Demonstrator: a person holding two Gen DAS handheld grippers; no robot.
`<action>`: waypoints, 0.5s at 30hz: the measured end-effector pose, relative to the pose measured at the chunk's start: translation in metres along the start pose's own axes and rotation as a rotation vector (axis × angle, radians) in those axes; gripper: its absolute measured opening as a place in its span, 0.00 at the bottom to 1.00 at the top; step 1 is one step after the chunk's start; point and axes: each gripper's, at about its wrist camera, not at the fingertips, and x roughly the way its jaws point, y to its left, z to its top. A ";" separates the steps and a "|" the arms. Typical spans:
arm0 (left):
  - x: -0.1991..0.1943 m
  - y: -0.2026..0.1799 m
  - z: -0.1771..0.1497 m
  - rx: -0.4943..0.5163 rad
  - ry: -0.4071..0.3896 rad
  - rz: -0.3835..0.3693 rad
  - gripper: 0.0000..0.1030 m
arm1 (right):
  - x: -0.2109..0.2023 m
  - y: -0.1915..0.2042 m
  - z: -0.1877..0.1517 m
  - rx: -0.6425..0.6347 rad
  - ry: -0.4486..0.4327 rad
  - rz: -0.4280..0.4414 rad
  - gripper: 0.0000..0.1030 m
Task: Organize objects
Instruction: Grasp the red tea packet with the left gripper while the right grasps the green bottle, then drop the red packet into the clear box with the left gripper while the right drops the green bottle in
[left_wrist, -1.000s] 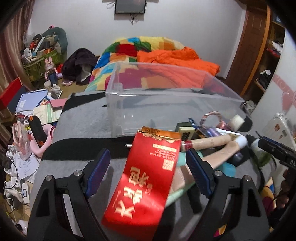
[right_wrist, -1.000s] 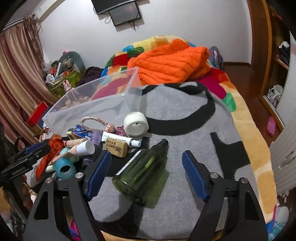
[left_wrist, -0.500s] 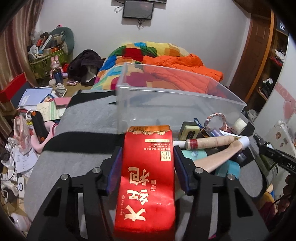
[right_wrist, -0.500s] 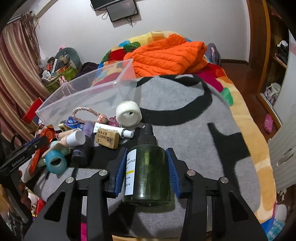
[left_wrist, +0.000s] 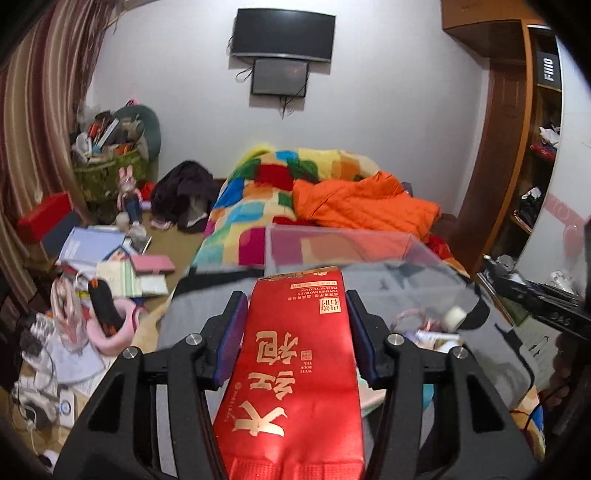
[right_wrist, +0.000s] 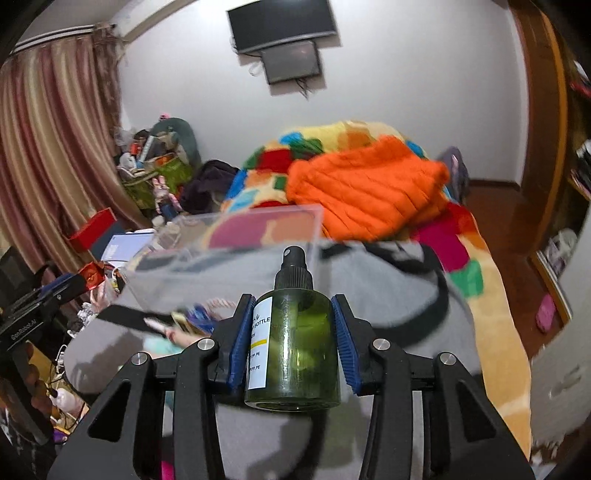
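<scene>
My left gripper is shut on a red tea packet with gold characters and holds it lifted above the grey blanket. My right gripper is shut on a green spray bottle with a black pump and white label, also lifted. A clear plastic bin stands ahead of both grippers and shows in the right wrist view too. Small items, a rope ring and a white tape roll, lie on the blanket in front of the bin.
The grey blanket lies over a colourful quilt with an orange jacket behind the bin. Books and clutter cover the floor at left. A wooden shelf stands at right. The left gripper shows at the right wrist view's left edge.
Both grippers closed, the left on the red packet and the right on the green bottle, then lifted them off the blanket; the views now look higher over the bin.
</scene>
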 end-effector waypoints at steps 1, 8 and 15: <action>0.002 -0.002 0.006 0.009 -0.003 -0.002 0.51 | 0.006 0.004 0.007 -0.014 0.003 0.015 0.37; 0.052 -0.020 0.041 0.063 0.088 -0.072 0.51 | 0.060 0.021 0.042 -0.044 0.098 0.104 0.37; 0.115 -0.041 0.053 0.125 0.218 -0.053 0.51 | 0.119 0.029 0.050 -0.079 0.229 0.086 0.37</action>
